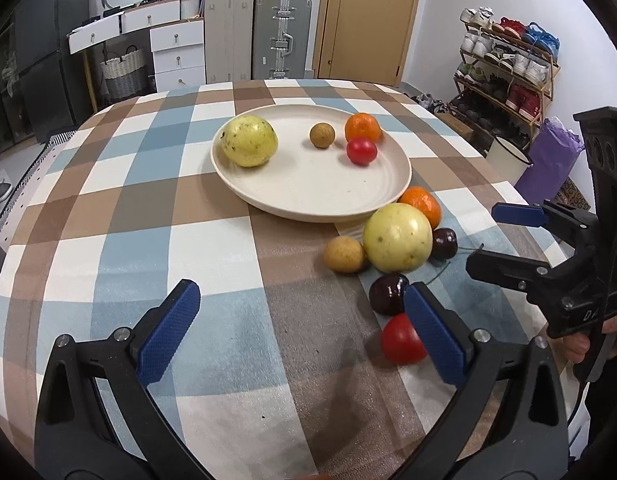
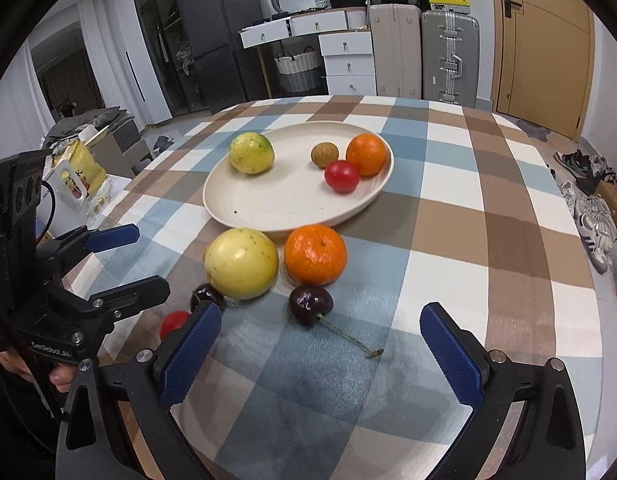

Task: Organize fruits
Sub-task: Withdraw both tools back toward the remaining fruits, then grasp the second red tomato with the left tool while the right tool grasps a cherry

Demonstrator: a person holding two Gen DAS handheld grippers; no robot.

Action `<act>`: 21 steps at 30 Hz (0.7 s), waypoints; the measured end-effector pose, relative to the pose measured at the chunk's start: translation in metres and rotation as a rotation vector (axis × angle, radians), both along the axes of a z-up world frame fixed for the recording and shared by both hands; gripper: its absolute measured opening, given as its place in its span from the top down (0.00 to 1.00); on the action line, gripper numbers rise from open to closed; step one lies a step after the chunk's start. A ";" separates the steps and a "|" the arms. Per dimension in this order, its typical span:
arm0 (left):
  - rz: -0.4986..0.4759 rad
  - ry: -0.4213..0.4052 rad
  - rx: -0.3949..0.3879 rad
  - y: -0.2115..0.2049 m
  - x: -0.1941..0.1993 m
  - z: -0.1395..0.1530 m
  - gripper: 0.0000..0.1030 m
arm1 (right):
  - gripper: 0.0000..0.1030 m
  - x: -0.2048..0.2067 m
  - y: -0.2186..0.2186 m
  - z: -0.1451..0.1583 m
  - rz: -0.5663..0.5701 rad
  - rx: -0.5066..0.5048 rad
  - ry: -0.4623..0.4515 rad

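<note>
A cream plate (image 1: pixel 308 196) (image 2: pixel 268 204) holds a yellow guava (image 1: pixel 249 141), a longan (image 1: pixel 321 135), an orange (image 1: pixel 362 127) and a red tomato (image 1: pixel 361 151). On the cloth beside the plate lie a second guava (image 1: pixel 397 237) (image 2: pixel 241 262), an orange (image 1: pixel 421 205) (image 2: pixel 315 254), a longan (image 1: pixel 343 254), two dark cherries (image 1: pixel 388 293) (image 1: pixel 443 243) (image 2: pixel 310 305) and a red tomato (image 1: pixel 402 339) (image 2: pixel 173 322). My left gripper (image 1: pixel 300 320) is open and empty, its right finger by the tomato. My right gripper (image 2: pixel 320 344) is open and empty, just short of the stemmed cherry.
The round table (image 1: pixel 148 208) has a checked cloth. Each gripper shows in the other's view, the right one (image 1: pixel 504 236) at the table's right edge and the left one (image 2: pixel 124 260) at the left. Suitcases (image 1: pixel 282 36), drawers and a shoe rack (image 1: pixel 508 68) stand beyond.
</note>
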State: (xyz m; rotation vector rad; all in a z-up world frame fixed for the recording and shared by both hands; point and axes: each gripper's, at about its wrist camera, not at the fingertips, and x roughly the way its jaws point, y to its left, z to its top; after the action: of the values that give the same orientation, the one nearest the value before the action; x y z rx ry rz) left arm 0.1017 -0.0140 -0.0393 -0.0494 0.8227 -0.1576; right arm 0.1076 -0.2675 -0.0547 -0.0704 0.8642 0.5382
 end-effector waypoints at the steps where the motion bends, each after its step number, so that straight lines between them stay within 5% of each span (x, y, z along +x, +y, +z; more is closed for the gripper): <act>1: -0.001 0.003 -0.001 -0.001 -0.001 0.000 0.01 | 0.02 0.000 0.000 -0.001 0.001 0.001 0.001; 6: -0.015 0.016 -0.008 -0.006 -0.004 -0.002 0.01 | 0.17 0.008 -0.003 -0.013 -0.001 -0.002 0.043; 21: -0.095 0.076 0.002 -0.027 -0.010 -0.017 0.01 | 0.38 0.014 0.011 -0.021 0.047 -0.053 0.035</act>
State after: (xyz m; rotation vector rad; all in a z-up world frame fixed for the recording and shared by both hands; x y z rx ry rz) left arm 0.0915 -0.0414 -0.0559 -0.0143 0.9020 -0.2452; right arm 0.1214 -0.2564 -0.0755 -0.1306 0.9128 0.5615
